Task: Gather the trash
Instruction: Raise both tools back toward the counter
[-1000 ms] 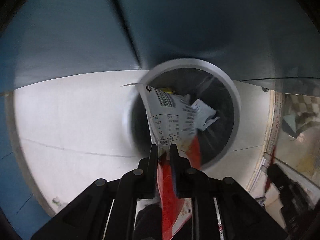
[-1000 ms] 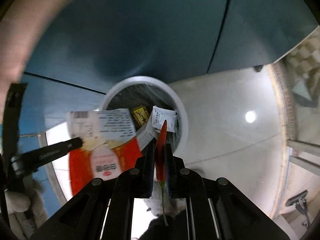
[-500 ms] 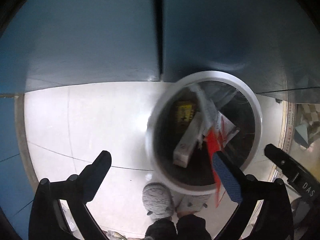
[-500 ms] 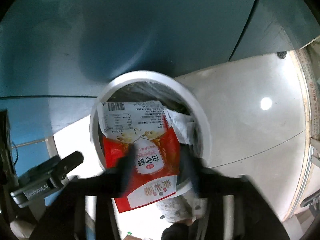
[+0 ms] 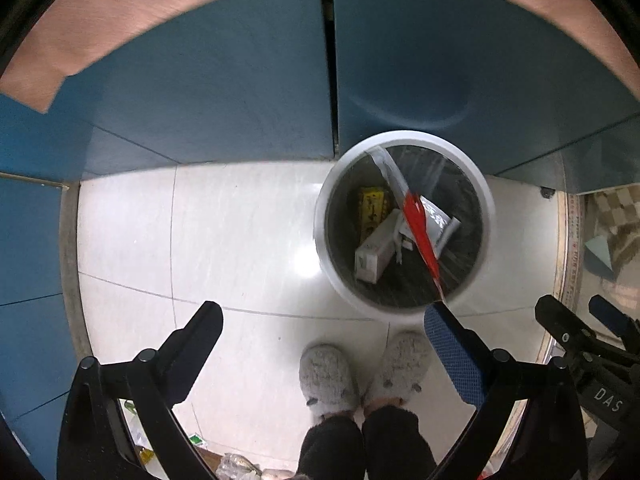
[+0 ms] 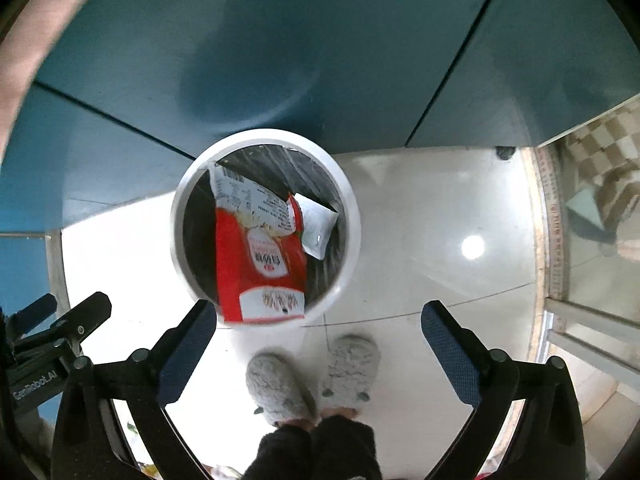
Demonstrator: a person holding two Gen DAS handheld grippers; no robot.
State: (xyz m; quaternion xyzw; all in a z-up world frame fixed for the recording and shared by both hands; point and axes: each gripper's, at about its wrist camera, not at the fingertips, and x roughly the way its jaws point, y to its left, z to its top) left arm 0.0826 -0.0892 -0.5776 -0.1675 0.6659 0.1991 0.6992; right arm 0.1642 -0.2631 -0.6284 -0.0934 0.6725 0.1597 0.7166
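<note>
Both claws spread wide now, gripping nothing — a second back each was pinched on the same red and white packet. Left gripper (image 5: 322, 322) gaping over the floor (image 5: 200, 240); right gripper (image 6: 320, 320) likewise parted. Packet (image 6: 260, 256) let go and caught mid-drop, upper half inside the bin (image 6: 352, 216), lower edge overlapping the rim at 6 o'clock. Seen edge-on from the left wrist, just a red sliver (image 5: 420, 232) running toward 5 o'clock, ending next to the right finger's blue pad (image 5: 454, 356). Probably this piece as good as binned — unclear whether fully clear of the rim. Older rubbish below partly covered: a yellow pack (image 5: 374, 208), a white box (image 5: 376, 252). Grey slippers (image 5: 360, 376) at 6 o'clock; more litter, perhaps, cut off at the bottom edge.
</note>
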